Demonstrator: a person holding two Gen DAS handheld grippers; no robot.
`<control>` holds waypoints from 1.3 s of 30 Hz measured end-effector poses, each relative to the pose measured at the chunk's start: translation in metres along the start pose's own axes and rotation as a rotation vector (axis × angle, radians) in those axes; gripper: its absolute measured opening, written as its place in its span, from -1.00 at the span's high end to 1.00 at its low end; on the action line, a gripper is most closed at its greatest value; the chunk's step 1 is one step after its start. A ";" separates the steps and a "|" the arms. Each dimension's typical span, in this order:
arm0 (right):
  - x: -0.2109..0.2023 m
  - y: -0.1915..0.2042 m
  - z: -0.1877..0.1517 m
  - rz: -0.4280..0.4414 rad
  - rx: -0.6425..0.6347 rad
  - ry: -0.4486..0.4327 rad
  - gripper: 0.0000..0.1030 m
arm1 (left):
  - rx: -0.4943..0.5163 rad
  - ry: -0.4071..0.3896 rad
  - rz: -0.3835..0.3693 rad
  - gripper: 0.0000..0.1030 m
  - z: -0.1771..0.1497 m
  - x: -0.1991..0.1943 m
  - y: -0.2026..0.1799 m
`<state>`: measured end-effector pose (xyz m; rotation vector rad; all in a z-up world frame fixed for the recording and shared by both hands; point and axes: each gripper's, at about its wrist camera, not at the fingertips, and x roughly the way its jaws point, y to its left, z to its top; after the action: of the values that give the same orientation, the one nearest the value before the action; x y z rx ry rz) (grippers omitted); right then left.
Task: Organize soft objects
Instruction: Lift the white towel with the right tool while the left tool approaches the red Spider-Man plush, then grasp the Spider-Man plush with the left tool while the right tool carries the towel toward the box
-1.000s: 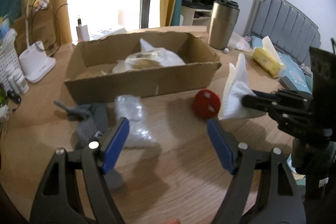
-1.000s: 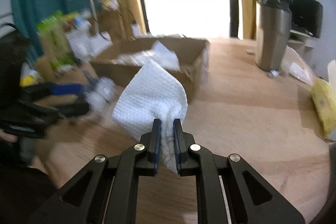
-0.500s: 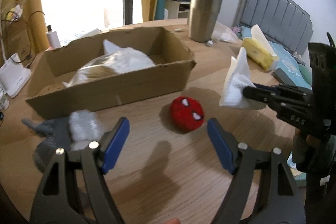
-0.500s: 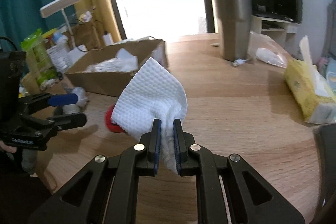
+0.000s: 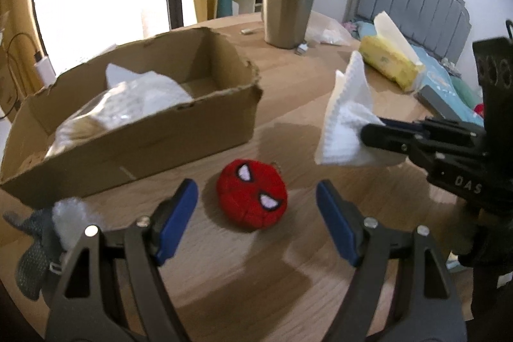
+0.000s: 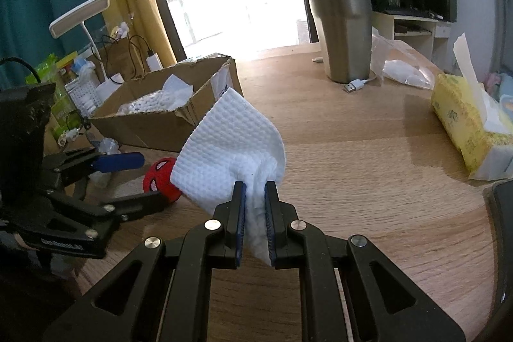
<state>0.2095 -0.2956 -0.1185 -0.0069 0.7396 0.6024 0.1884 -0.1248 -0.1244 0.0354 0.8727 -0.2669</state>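
Within the last second the left tool (image 5: 256,213) had swung from the bubble wrap (image 5: 72,218) to straddle the red Spider-Man plush (image 5: 251,196) on the table (image 5: 288,278), jaws spread, likely grasping next. The right tool (image 6: 255,197) stayed clenched on the white cloth (image 6: 231,156), beside the cardboard box (image 5: 134,146).

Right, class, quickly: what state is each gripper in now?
Left gripper: open, empty, red plush ball between its fingers.
Right gripper: closed on white cloth.

red plush ball (image 5: 251,194) between open left gripper (image 5: 256,207) fingers, on table (image 5: 288,271)
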 end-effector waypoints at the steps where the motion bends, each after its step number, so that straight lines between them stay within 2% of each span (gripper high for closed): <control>1: 0.000 0.000 0.000 0.002 0.005 0.000 0.75 | 0.006 0.004 0.004 -0.49 0.001 0.003 -0.002; 3: 0.000 -0.001 0.000 0.006 0.010 0.000 0.75 | 0.007 0.009 0.000 -0.48 0.002 0.006 -0.003; 6: 0.000 -0.001 0.000 0.007 0.011 -0.001 0.75 | 0.007 0.008 0.005 -0.11 0.003 0.007 -0.003; 9: 0.000 0.000 0.000 0.005 0.010 0.002 0.75 | -0.002 0.020 0.009 0.09 0.003 0.010 -0.001; 24: 0.005 0.009 0.003 -0.043 -0.036 0.020 0.75 | -0.021 -0.078 0.009 0.16 -0.004 -0.029 0.012; 30: 0.003 0.024 0.016 -0.048 -0.052 -0.011 0.75 | -0.075 -0.106 0.031 0.16 -0.011 -0.043 0.035; 39: 0.007 0.056 0.037 -0.059 -0.116 -0.032 0.75 | -0.141 -0.198 0.047 0.16 -0.022 -0.079 0.072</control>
<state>0.2078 -0.2378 -0.0845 -0.1256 0.6708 0.5871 0.1409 -0.0352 -0.0837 -0.1000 0.6905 -0.1609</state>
